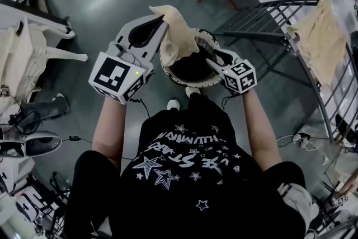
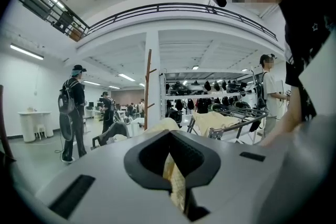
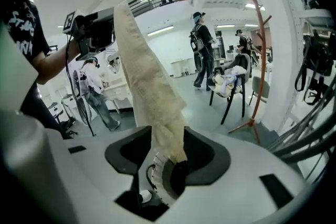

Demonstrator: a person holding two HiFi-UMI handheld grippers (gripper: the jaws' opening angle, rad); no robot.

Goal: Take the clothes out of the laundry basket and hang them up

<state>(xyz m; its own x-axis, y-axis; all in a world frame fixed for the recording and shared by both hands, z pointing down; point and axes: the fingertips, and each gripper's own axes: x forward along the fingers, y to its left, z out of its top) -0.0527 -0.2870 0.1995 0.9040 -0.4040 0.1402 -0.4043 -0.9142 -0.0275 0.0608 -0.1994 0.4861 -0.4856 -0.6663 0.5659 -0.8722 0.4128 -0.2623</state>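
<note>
Black T-shirt (image 1: 190,159) printed with white stars fills the foreground of the head view, with both bare forearms reaching forward from it. The left gripper (image 1: 159,18) is held up and clenched on a cream cloth (image 1: 176,36); its own view shows the fabric pinched tight between the closed jaws. The cloth is soft and crumpled with a fine grid-like weave. It hangs from that grip in a narrow, twisted length down into the laundry basket (image 1: 197,83), just ahead of the person's feet.

The right gripper (image 1: 208,59) sits lower, at the basket's edge. Its jaws stand apart, and the hanging cloth passes between them without being pressed.

The basket is round, with a pale rim and a dark inside. It stands on a smooth, grey-green floor (image 1: 112,3) that shows a dull shine. To the right is a drying rack (image 1: 268,14) of thin grey metal bars, with a second cream cloth (image 1: 321,36) draped over its far side. A reddish wooden coat stand (image 3: 257,34) with pegs rises beyond, in a large white hall with strip lights.
</note>
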